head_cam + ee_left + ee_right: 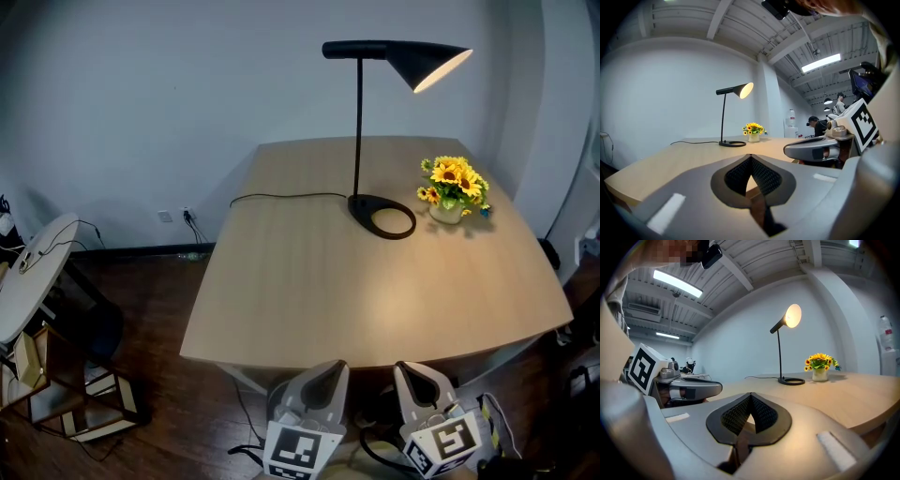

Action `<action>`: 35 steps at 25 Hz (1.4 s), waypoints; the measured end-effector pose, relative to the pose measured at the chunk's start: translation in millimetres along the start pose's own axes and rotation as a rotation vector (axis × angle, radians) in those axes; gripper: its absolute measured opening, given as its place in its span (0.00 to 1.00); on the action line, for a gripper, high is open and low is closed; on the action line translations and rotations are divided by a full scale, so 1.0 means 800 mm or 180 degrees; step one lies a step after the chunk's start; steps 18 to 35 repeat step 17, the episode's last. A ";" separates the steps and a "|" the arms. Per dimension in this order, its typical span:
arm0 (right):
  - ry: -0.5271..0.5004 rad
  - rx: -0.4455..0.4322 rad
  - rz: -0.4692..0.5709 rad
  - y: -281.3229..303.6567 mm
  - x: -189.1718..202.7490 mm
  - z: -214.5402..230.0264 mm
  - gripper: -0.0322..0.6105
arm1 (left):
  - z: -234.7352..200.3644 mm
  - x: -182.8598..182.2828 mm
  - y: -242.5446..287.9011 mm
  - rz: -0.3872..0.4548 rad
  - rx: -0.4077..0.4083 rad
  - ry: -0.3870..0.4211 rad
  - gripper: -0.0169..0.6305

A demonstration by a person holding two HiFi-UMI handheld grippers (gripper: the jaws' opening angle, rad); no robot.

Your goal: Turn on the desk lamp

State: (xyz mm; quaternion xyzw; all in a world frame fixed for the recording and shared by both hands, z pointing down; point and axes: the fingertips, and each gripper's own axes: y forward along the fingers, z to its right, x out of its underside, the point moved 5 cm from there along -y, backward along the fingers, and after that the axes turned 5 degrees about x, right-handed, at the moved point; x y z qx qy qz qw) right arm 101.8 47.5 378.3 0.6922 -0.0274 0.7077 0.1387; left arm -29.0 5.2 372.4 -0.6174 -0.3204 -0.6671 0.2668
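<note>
desk lamp ×1, lit | sunflower pot ×1, near lamp base | table ×1 | left gripper + right gripper = 2, both clenched, empty

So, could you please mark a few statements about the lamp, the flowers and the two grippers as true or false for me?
1. The desk lamp is lit. True.
2. The sunflower pot stands inside the lamp's ring base. False: it stands on the table to the right of the base, apart from it.
3. The left gripper is shut on the lamp's cord. False: its fingers are together on nothing, and the cord lies far across the table.
4. The right gripper sits at the table's near edge, well away from the lamp. True.
</note>
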 end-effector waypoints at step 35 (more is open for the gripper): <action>-0.0025 -0.0027 0.0032 0.008 -0.002 0.002 0.05 | -0.005 0.003 0.006 -0.0028 0.0003 -0.0026 0.02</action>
